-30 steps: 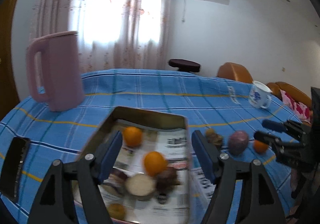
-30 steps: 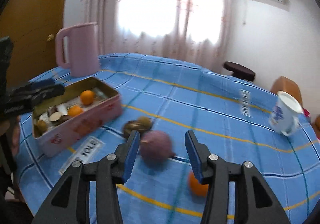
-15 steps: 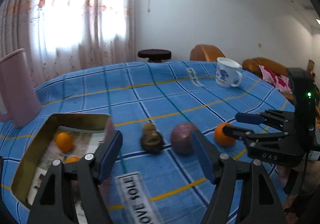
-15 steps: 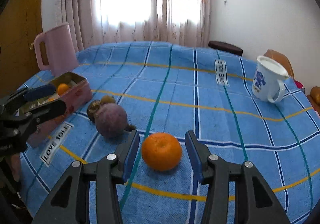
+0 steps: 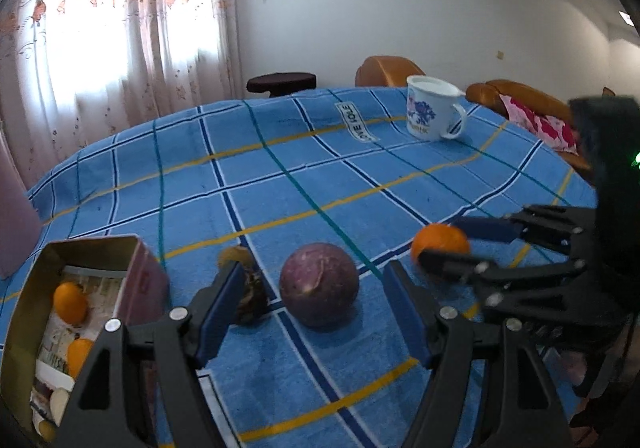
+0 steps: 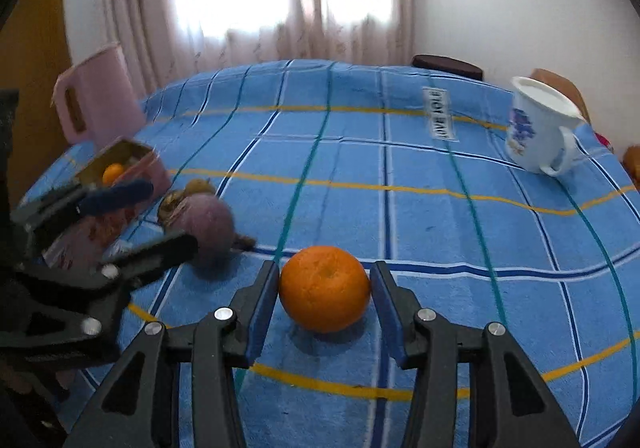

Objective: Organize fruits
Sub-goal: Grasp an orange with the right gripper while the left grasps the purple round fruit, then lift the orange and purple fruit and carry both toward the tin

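Note:
A round purple fruit (image 5: pixel 319 284) lies on the blue checked cloth between the fingers of my open left gripper (image 5: pixel 316 302). A dark shrivelled fruit (image 5: pixel 252 294) and a small brown one (image 5: pixel 234 255) lie just left of it. An orange (image 6: pixel 324 288) sits between the pads of my open right gripper (image 6: pixel 324 294), close to both pads. The orange also shows in the left wrist view (image 5: pixel 440 243). The purple fruit shows in the right wrist view (image 6: pixel 208 226). A metal tin (image 5: pixel 24 312) at the left holds oranges (image 5: pixel 70 303) and other fruit pieces.
A white mug with a blue print (image 5: pixel 430 112) stands at the far right of the table. A pink jug (image 6: pixel 100 103) stands behind the tin. A dark stool (image 5: pixel 281 83) and orange chairs (image 5: pixel 386 69) stand beyond the table's far edge.
My left gripper swung right from over the tin and moved in around the purple fruit. My right gripper moved from the purple fruit to the orange and now straddles it.

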A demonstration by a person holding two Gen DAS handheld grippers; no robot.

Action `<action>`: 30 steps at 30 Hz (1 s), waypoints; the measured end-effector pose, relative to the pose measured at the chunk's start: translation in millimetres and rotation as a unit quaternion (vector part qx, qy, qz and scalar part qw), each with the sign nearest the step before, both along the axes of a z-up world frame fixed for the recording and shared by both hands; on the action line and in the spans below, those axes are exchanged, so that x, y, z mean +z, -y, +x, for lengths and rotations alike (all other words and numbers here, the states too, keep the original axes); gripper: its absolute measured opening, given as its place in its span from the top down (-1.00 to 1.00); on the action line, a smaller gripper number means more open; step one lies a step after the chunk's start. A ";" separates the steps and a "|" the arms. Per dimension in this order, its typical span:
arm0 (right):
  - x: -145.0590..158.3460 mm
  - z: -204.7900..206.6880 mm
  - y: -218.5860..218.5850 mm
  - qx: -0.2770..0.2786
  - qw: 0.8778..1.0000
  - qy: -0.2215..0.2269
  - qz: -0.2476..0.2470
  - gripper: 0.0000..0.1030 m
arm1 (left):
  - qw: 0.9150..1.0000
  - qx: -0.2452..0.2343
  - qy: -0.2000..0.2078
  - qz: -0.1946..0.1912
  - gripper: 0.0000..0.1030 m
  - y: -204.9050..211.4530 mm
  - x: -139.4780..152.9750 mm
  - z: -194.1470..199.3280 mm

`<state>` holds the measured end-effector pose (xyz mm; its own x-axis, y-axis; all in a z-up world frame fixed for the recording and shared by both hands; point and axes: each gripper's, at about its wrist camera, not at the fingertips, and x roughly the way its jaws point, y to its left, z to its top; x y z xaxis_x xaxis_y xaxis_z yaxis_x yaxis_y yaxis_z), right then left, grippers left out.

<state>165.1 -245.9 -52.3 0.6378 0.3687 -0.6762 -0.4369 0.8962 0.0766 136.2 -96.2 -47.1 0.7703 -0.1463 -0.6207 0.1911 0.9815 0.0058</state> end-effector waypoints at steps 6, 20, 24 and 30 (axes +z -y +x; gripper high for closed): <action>-1.3 1.9 -2.6 0.002 1.000 -0.006 -0.007 0.05 | 1.000 -0.007 -0.026 0.014 -0.15 10.9 -6.3 14.4; 2.6 -3.4 3.4 -0.008 1.000 0.014 0.003 0.05 | 0.999 -0.001 -0.038 0.025 0.03 11.6 -10.1 19.8; 6.3 -6.7 5.0 -0.010 1.000 0.026 0.007 0.05 | 1.000 -0.007 -0.025 0.011 0.03 10.2 -6.3 14.2; 11.4 -12.8 7.7 -0.011 0.999 0.047 0.017 0.06 | 1.000 -0.003 0.007 -0.014 0.03 4.0 1.9 3.5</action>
